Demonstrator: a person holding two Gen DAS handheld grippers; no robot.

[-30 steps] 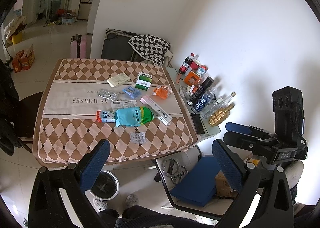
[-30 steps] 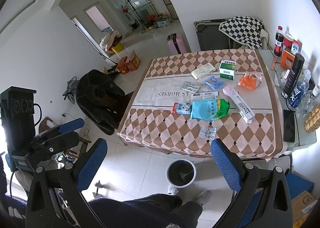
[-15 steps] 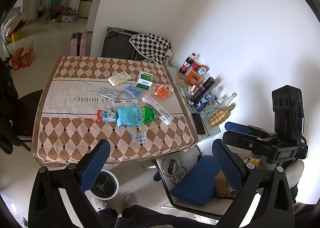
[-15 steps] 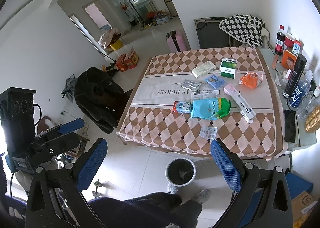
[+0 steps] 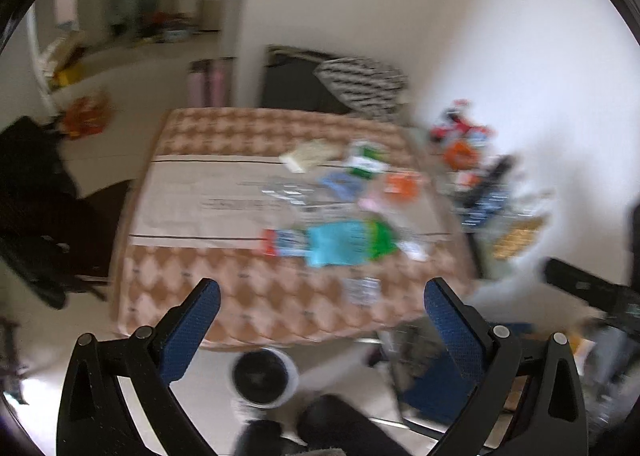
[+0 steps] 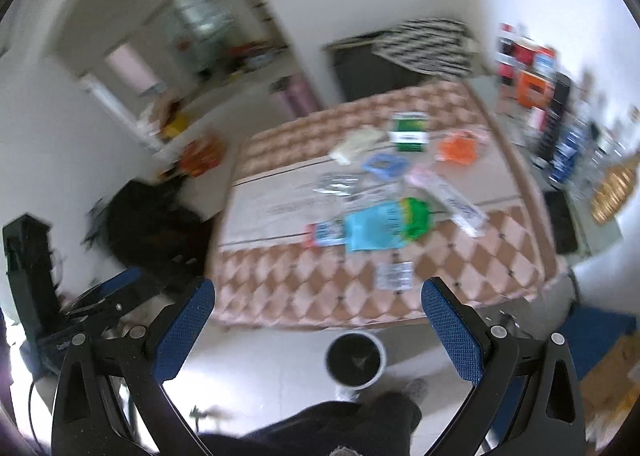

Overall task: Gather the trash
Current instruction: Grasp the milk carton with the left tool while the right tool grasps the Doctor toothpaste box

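Both views are blurred by motion. Trash lies on a table with a brown checkered cloth point(image 5: 240, 296) point(image 6: 280, 296): a cyan and green bag point(image 5: 344, 242) point(image 6: 384, 226), a clear blister pack point(image 5: 362, 290) point(image 6: 394, 275), an orange wrapper point(image 5: 402, 184) point(image 6: 458, 148), a green and white box point(image 5: 366, 162) point(image 6: 408, 132) and several more. A white bin with a dark inside point(image 5: 264, 378) point(image 6: 355, 359) stands on the floor before the table. My left gripper point(image 5: 320, 320) and right gripper point(image 6: 318, 316) are open, empty and well short of the table.
Bottles and boxes point(image 5: 480, 184) point(image 6: 560, 128) crowd a side table at the right. A dark chair with clothes point(image 5: 36, 216) point(image 6: 152, 224) stands left of the table. A black bench with a checkered cloth point(image 5: 344, 84) lies behind it. My legs show at the bottom.
Both grippers have swung and moved toward the table, so the views now blur and the table looks larger. The bin sits nearer the middle. Nothing was taken hold of.
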